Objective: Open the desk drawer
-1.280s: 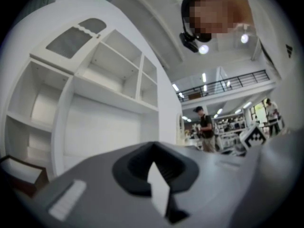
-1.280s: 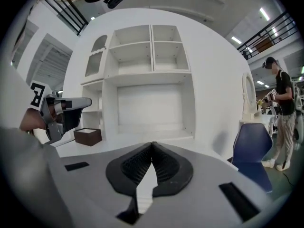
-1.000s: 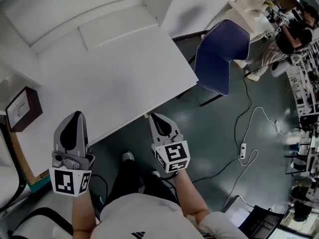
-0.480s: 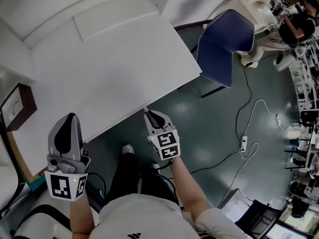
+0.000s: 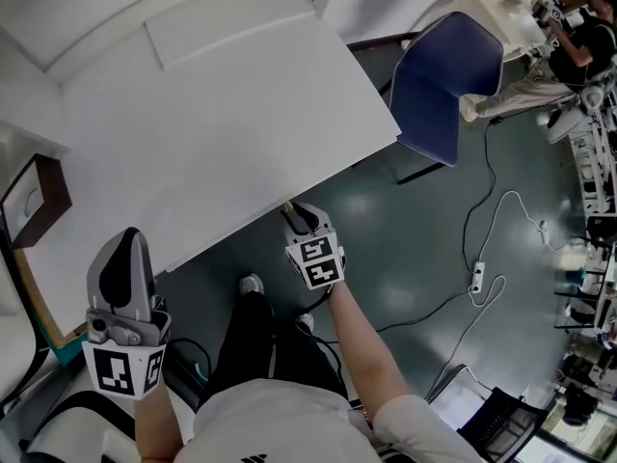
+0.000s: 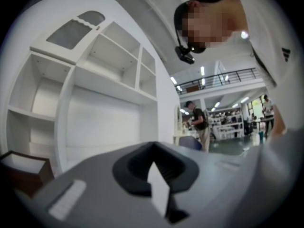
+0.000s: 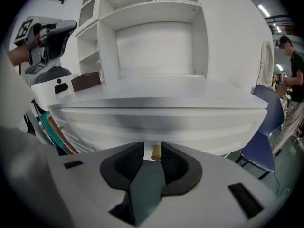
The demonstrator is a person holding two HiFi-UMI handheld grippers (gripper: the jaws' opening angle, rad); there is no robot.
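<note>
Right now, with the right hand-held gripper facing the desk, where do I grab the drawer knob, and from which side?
Pinch the small wooden knob on the drawer front across its left and right sides, straight in from the front. It is a short peg jutting towards you. The right hand-held gripper has just been opening its jaws; the knob sits between their tips, unpinched.

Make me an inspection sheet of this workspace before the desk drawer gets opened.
Surface: white desk, uncluttered.
Job's things: drawer front looks closed; its small wooden knob sits in the gap between the right jaw tips.
Clutter: brown box at the desk's left edge.
Grippers: right gripper open, jaws just been opening, pads off the knob; left gripper shut, empty, near the desk's left corner.
Cables: white power strip and cords on the floor.
Surroundings: blue chair, white shelves, a person at a far bench.
</note>
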